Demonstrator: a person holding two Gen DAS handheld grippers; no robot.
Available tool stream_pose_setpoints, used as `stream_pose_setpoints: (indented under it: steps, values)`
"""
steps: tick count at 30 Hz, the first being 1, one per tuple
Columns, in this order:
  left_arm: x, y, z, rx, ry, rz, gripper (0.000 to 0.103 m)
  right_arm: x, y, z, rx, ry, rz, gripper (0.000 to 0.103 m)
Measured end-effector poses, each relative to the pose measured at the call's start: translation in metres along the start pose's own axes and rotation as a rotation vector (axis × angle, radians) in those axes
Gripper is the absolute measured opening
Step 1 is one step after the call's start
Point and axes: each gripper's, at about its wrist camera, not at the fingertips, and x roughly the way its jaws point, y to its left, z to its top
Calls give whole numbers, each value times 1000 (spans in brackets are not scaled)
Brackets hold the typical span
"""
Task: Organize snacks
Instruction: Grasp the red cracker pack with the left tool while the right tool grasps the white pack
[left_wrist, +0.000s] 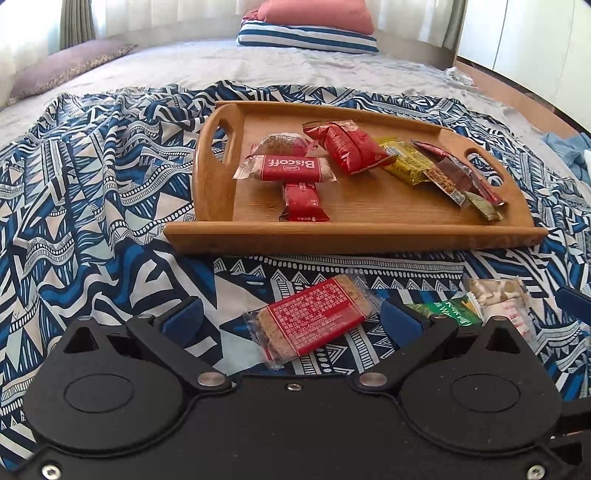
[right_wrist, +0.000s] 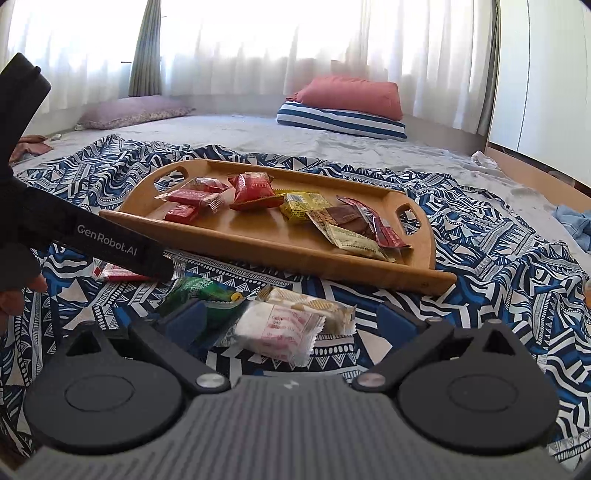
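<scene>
A wooden tray (left_wrist: 351, 236) (right_wrist: 280, 254) lies on a blue patterned cloth and holds several wrapped snacks, among them a Biscoff pack (left_wrist: 288, 168) and a yellow pack (right_wrist: 304, 206). My left gripper (left_wrist: 291, 317) is open around a red biscuit pack (left_wrist: 314, 317) lying on the cloth in front of the tray. My right gripper (right_wrist: 291, 321) is open around a white-and-pink snack pack (right_wrist: 280, 330), with a green pack (right_wrist: 195, 290) by its left finger. The left gripper's black body (right_wrist: 92, 240) crosses the right wrist view at the left.
The patterned cloth (left_wrist: 92, 184) covers a grey bed. A striped cushion (right_wrist: 340, 120) with a red pillow on it lies at the back, a purple pillow (right_wrist: 133, 110) at the back left. Blue fabric (right_wrist: 576, 221) lies at the right edge.
</scene>
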Motion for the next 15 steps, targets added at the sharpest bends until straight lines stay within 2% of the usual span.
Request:
stream_pose_setpoints:
  steps: [5,15]
  values:
    - [3,-9,-3,43,-18,23,103,7,4,-5,6,18,1,103]
    - [10,-13,-9,49,-56,27,103,17,-2,-15,88,48,3,103]
